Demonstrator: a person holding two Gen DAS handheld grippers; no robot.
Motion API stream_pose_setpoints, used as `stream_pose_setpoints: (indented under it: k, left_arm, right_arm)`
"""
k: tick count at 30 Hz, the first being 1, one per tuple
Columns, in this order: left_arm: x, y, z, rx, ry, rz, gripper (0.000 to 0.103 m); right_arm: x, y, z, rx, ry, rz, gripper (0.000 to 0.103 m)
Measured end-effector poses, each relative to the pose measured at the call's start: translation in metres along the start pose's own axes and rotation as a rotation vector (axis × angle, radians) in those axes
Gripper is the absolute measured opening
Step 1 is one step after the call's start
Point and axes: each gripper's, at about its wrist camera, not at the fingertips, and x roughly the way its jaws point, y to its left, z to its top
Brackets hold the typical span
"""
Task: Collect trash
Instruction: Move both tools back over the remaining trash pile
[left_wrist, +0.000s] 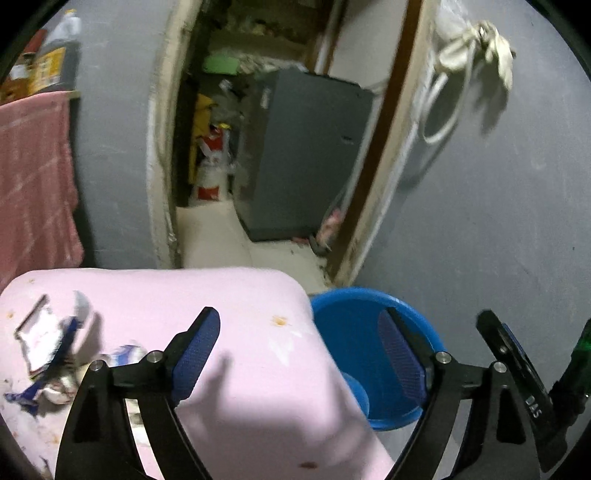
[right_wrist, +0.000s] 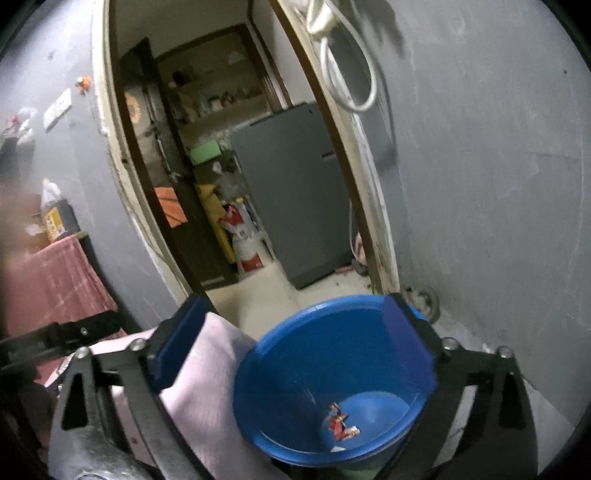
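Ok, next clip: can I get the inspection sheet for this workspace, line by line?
Surface: pink table, a few small orange stains, mostly bare.
Job's things: blue bucket beside the table's corner, one red wrapper at its bottom; more wrappers lie on the table's left part.
Clutter: pink towel hanging at left, bottles above it.
Tongs: left tongs open, nothing between them; right tongs open above the bucket, empty.
Cables: white cord looped on the wall beside the doorway.
Surroundings: grey walls, open doorway, grey fridge and a red and white sack beyond it.
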Motion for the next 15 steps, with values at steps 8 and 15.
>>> stream_pose_setpoints:
  k: [8, 15]
  left_arm:
    - [-0.053, 0.037, -0.003, -0.053, -0.147, 0.079, 0.098]
    - [-0.095, 0.057, -0.012, -0.026, -0.221, 0.164, 0.098]
  right_arm:
    - [-0.025, 0.033, 0.007, -0.077, -0.101, 0.094, 0.103]
    - [-0.048, 0.087, 0.008, -0.181, -0.142, 0.173, 0.103]
